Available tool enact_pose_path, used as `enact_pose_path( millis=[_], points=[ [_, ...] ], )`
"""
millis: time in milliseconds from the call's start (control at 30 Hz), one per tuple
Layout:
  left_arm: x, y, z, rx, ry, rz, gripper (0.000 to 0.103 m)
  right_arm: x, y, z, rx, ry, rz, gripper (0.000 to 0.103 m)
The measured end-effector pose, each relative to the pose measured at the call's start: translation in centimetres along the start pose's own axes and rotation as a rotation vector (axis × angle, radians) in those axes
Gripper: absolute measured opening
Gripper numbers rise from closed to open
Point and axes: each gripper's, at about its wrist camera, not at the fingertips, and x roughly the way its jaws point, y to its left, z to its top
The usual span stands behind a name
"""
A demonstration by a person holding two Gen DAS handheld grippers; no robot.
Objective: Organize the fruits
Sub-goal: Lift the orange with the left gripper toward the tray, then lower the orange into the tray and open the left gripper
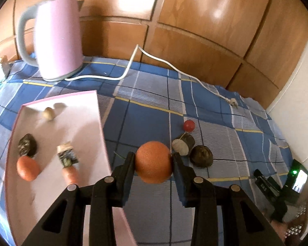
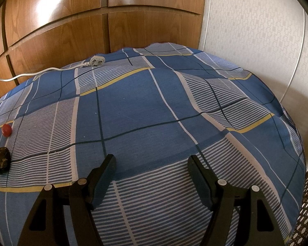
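Just right of the pink tray (image 1: 57, 201), the left gripper (image 1: 153, 165) pinches an orange (image 1: 154, 164) w/ both fingers against its sides, over the blue plaid cloth (image 1: 145, 119). In the tray: another orange (image 1: 27, 168), a dark lumpy fruit (image 1: 27, 145) touching it, a small pale round fruit (image 1: 48, 113) near the far wall, plus a blurred dark-and-orange piece (image 1: 68, 162). On the cloth right of the held orange: cut dark piece w/ pale face (image 1: 183, 144), dark round fruit (image 1: 201, 156) just beside it, small red fruit (image 1: 189, 125) behind. Pink kettle (image 1: 57, 39) at back left, white cord (image 1: 154, 61) trailing right. Right gripper (image 2: 152, 164) spread wide over bare cloth, gripping nothing.
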Motion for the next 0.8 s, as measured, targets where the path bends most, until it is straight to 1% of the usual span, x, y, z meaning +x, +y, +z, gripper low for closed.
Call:
enact_pose_path(
  millis=[200,400,600,800],
  points=[
    [-2.8,1.4,-0.9,0.001,-0.05,0.023,0.037,0.0,0.0,0.0,0.001,0.0,0.0,0.074],
    [-4.2,3.3,-1.7,-0.025,-0.072,0.053,0.037,0.0,0.0,0.0,0.001,0.0,0.0,0.074],
    [-5.4,6.0,-2.7,-0.085,-0.09,0.076,0.037,0.0,0.0,0.0,0.001,0.0,-0.001,0.074],
    [-7.1,10.3,-3.5,-0.184,-0.119,0.109,0.037,0.0,0.0,0.0,0.001,0.0,-0.001,0.074]
  ],
)
